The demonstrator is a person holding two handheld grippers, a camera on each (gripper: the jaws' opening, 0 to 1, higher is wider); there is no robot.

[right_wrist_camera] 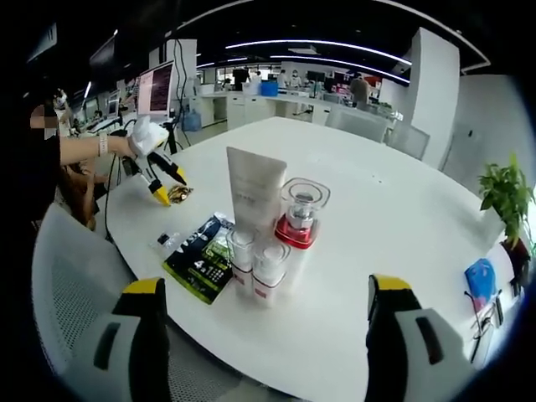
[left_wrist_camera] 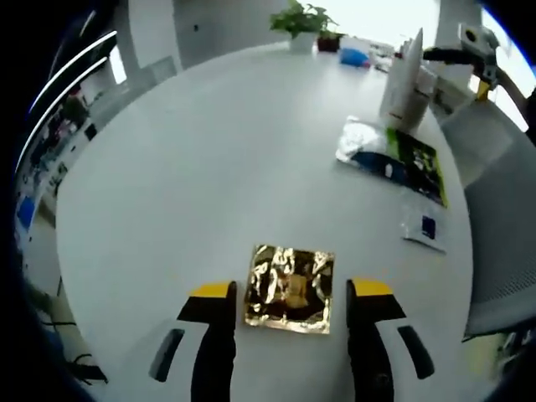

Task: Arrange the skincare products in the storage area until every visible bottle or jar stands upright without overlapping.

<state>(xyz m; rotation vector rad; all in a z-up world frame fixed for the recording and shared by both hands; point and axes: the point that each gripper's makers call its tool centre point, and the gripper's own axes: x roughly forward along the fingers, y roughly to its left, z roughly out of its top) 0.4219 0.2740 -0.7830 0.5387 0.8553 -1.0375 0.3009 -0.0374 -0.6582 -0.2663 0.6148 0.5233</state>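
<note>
Gold foil sachet (left_wrist_camera: 290,287) lies flat on the white round table (left_wrist_camera: 209,151), between the spread jaws of my left claw (left_wrist_camera: 290,311), which is released and grips nothing. Farther along the table lie a silver and green packet (left_wrist_camera: 394,159) and a small clear sachet (left_wrist_camera: 425,224), and behind them stands a white tube (left_wrist_camera: 404,82). My right claw (right_wrist_camera: 265,311) hangs released too, its jaws wide apart and off the table's edge. Ahead of it the skincare products stand upright near that edge: the white tube (right_wrist_camera: 253,198), a clear jar with a red base (right_wrist_camera: 301,213) just beside it, and two small clear bottles (right_wrist_camera: 256,266) in front, close together. A green and black packet (right_wrist_camera: 201,256) lies flat beside them. Across the table a hand (right_wrist_camera: 134,144) holds my left claw (right_wrist_camera: 169,186) just over the gold sachet (right_wrist_camera: 179,193).
</note>
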